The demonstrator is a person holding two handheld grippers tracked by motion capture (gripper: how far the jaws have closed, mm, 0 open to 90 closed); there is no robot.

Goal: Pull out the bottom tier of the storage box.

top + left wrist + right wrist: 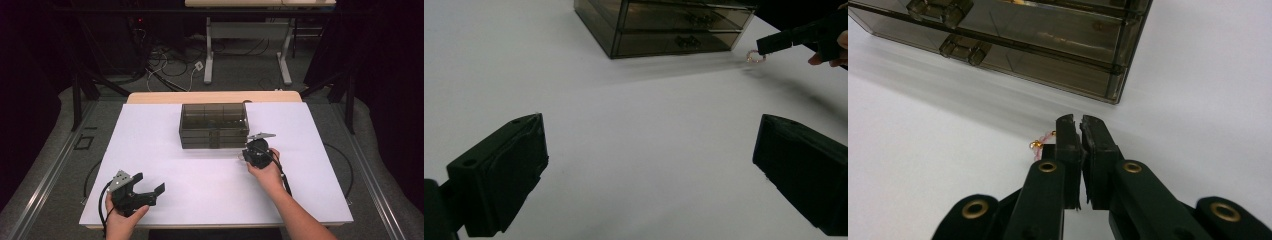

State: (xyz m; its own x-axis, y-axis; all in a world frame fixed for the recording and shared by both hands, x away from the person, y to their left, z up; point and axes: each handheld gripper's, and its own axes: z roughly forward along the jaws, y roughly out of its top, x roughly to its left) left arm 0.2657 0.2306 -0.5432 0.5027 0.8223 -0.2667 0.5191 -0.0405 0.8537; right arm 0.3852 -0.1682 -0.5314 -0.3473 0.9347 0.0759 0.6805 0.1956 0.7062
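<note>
A dark see-through drawer box (214, 125) stands at the back middle of the white table (200, 200), its drawers pushed in. My right gripper (246, 155) is just off the box's front right corner, low over the table. In the right gripper view its jaws (1080, 120) are pressed together, and a small pink beaded ring (1040, 144) with gold beads pokes out at their left side. The left gripper view shows that ring (755, 57) dangling from the right gripper's tip. My left gripper (149, 182) rests near the table's front left, open and holding nothing (651, 125).
The box (664, 30) has handles on its drawer fronts (963, 49). White tabletop stretches between the two grippers. Beyond the table's far edge lie cables and desk legs (209, 60) on the floor.
</note>
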